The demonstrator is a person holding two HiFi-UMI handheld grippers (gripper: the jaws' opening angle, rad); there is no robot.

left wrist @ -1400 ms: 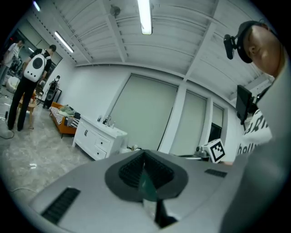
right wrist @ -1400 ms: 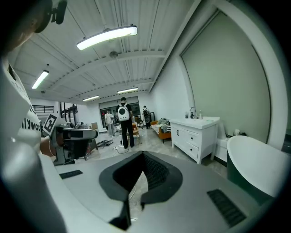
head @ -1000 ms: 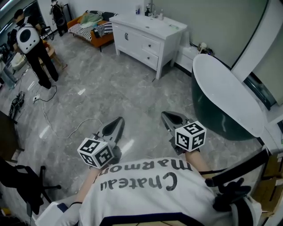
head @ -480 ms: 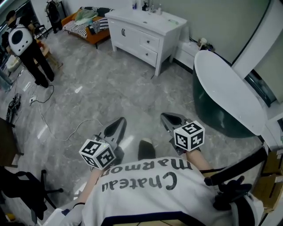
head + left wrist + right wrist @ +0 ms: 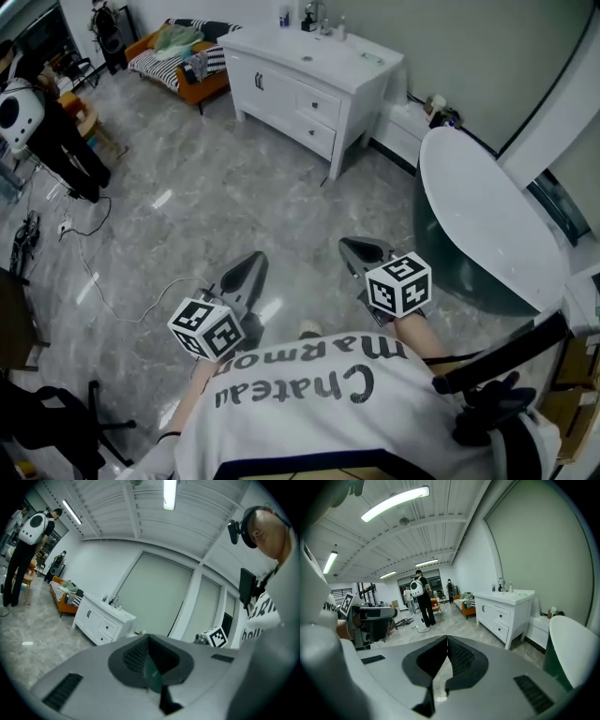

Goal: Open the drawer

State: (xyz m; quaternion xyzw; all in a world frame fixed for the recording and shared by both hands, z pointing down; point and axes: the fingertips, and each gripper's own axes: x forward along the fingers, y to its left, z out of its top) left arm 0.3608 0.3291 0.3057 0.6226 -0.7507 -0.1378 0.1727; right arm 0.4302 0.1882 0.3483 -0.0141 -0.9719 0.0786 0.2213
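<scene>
Jaws on both your grippers are pressed together, holding nothing: left gripper [image 5: 251,264] at lower centre-left, right gripper [image 5: 353,248] just to its right. Drawers [image 5: 319,103] sit shut in the white cabinet [image 5: 277,58] at the upper middle, well apart from both.

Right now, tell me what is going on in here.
A person holds the left gripper and the right gripper out over the grey floor, both shut and empty. The white cabinet stands across the room, well apart from them, and its drawers are closed, so the opening has not begun. A bathtub sits to the right, and another person stands far left.
</scene>
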